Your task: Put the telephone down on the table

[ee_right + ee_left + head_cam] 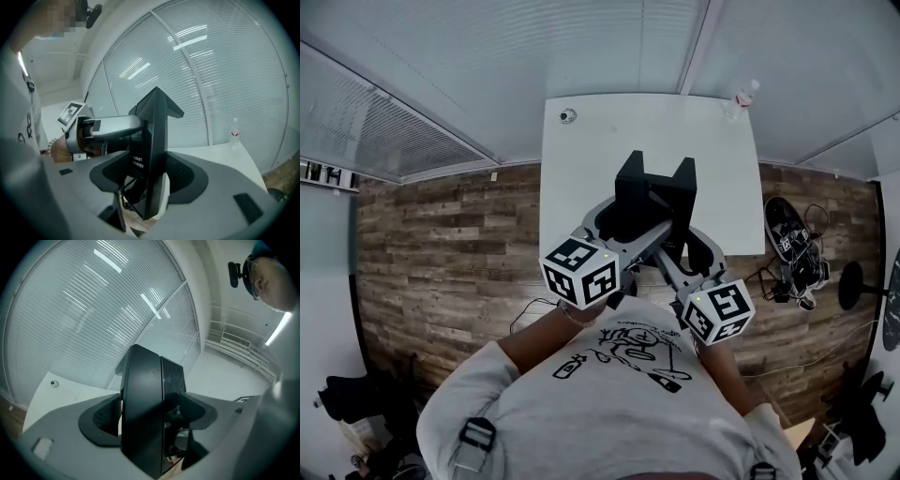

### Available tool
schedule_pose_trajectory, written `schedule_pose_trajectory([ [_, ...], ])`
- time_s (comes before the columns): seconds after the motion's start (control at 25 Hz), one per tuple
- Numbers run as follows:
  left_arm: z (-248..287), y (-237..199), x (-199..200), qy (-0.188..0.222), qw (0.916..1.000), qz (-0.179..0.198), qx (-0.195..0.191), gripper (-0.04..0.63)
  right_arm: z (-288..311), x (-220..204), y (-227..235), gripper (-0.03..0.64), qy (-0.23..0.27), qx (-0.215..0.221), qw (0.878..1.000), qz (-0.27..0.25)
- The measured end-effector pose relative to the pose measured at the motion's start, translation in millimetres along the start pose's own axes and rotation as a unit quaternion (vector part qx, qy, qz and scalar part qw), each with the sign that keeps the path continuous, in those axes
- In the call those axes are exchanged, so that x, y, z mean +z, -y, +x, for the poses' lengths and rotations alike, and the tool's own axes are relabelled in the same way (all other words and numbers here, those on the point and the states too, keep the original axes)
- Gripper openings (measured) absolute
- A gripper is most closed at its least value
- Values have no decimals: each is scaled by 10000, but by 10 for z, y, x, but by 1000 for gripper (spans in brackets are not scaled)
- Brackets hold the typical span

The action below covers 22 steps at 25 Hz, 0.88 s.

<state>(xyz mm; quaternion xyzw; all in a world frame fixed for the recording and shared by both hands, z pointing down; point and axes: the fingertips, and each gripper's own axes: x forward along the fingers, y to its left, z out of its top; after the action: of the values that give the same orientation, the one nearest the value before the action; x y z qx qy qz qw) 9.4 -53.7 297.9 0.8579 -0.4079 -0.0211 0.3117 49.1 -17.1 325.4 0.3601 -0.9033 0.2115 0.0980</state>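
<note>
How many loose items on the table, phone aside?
2: a small round object near the far left corner, a clear bottle at the far right corner. The held telephone may hide more.

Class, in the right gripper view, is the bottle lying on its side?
No, the bottle stands upright at the far edge of the table.
</note>
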Motion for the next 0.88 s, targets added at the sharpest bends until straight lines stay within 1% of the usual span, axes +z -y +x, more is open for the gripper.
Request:
schedule_pose_trajectory([
  [0.4,29,-636,403,116,9997,-82,174,365,713,238,4,232,-91,201,9997,-69],
  [0.68,-66,-963,515,271,9983,-212,461,365,1054,269,-70,232,-235,491,9984,-160],
  [0.88,-69,-1075,539,326,9970,-284,637,365,1168,268,-60,232,-333,661,9971,-163],
])
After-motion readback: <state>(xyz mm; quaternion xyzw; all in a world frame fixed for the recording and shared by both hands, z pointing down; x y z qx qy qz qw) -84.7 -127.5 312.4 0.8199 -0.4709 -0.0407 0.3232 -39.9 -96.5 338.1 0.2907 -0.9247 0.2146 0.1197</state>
